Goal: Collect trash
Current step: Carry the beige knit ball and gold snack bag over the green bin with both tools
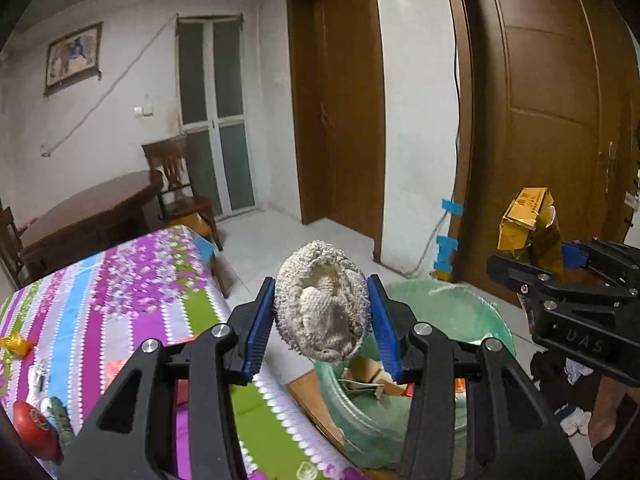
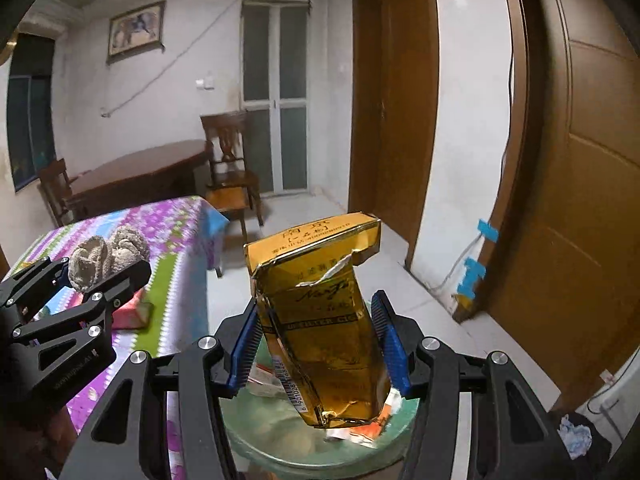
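Observation:
My left gripper (image 1: 322, 312) is shut on a crumpled beige knitted cloth (image 1: 322, 300), held in the air past the table's edge and above a bin lined with a pale green bag (image 1: 452, 308). The same gripper (image 2: 96, 268) and the cloth (image 2: 108, 256) show at the left of the right wrist view. My right gripper (image 2: 316, 340) is shut on a torn gold cigarette carton (image 2: 320, 320), which stands upright over the green-lined bin (image 2: 280, 436). The left wrist view has that carton (image 1: 528, 224) at the right edge. Several wrappers lie inside the bin.
A table with a striped floral cloth (image 1: 120, 300) lies to the left, carrying a red round object (image 1: 36, 428), a gold wrapper (image 1: 16, 346) and a pink packet (image 2: 130, 308). Behind it are a wooden table (image 1: 88, 216) and chair (image 1: 180, 184). Brown doors (image 1: 552, 120) stand to the right.

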`<state>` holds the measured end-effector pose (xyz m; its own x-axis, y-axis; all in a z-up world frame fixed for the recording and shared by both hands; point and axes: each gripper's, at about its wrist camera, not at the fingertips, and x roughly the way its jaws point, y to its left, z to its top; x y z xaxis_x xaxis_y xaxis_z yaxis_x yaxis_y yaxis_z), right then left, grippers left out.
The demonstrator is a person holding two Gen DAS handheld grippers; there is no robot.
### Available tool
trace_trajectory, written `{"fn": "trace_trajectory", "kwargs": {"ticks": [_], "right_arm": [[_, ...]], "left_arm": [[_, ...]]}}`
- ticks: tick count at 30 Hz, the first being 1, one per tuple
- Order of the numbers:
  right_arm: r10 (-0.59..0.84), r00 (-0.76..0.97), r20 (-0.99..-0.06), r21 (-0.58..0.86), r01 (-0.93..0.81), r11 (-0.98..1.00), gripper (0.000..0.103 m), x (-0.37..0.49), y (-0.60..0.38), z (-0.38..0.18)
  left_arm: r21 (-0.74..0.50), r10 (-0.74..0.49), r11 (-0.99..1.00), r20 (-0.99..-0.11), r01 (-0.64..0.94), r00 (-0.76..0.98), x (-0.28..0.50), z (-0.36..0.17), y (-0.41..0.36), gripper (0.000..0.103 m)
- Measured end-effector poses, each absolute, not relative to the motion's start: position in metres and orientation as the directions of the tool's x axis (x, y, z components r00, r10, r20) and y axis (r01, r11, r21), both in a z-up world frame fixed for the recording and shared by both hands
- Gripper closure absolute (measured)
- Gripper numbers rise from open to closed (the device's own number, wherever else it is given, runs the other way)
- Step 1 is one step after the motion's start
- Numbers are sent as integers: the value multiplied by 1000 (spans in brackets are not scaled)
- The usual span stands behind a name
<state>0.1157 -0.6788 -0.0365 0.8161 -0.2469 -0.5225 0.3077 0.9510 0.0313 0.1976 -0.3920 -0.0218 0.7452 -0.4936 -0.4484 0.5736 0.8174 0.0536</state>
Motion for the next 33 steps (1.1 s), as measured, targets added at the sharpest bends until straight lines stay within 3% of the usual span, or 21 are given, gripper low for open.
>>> {"fn": "trace_trajectory", "kwargs": {"ticks": [16, 33], "right_arm": [[-152, 714, -684, 124, 318, 940, 48, 156, -684, -107], [-139, 695, -706, 128, 317, 940, 48, 163, -682, -126]], "left_arm": [[45, -472, 784, -605, 620, 641, 236, -61, -455, 58], [54, -441, 783, -653, 619, 615, 248, -79, -474, 58]]}}
